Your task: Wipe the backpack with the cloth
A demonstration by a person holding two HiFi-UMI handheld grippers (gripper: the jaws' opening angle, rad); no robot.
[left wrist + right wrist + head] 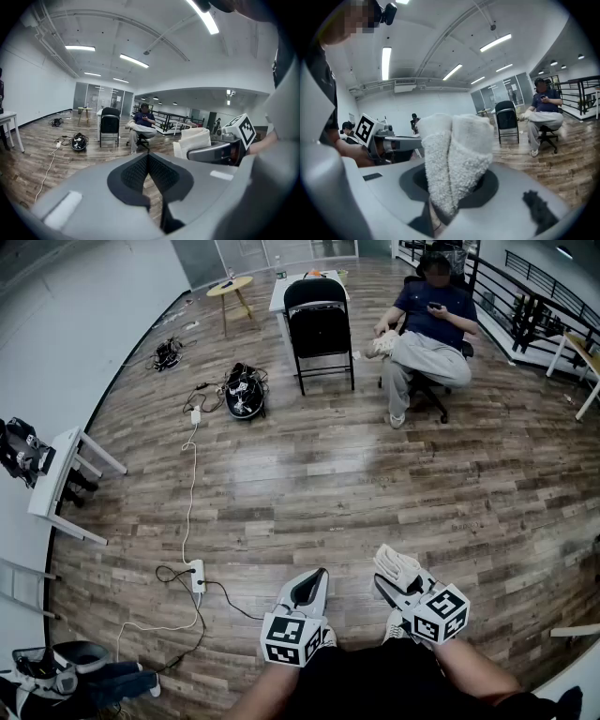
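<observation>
A black folding chair (320, 329) stands on the wood-plank floor (375, 484), with a seated person (427, 334) just beside it. A small round wooden table (231, 287) stands farther back. A white cable (190, 484) runs from near a black bundle of gear (245, 392) to a white power strip (198, 575). A white table (56, 479) stands by the left wall.

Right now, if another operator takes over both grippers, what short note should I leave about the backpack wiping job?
Left gripper: jaws together, nothing between them.
Right gripper: shut on the folded white cloth, which stands up out of the jaws.
Both are held low over the wooden floor, close to the operator's knees.
Backpack: I cannot pick it out with certainty in any view.
Done: the cloth is gripped.
Left: find the backpack and bring the cloth to it. All of the wiping remains.
</observation>
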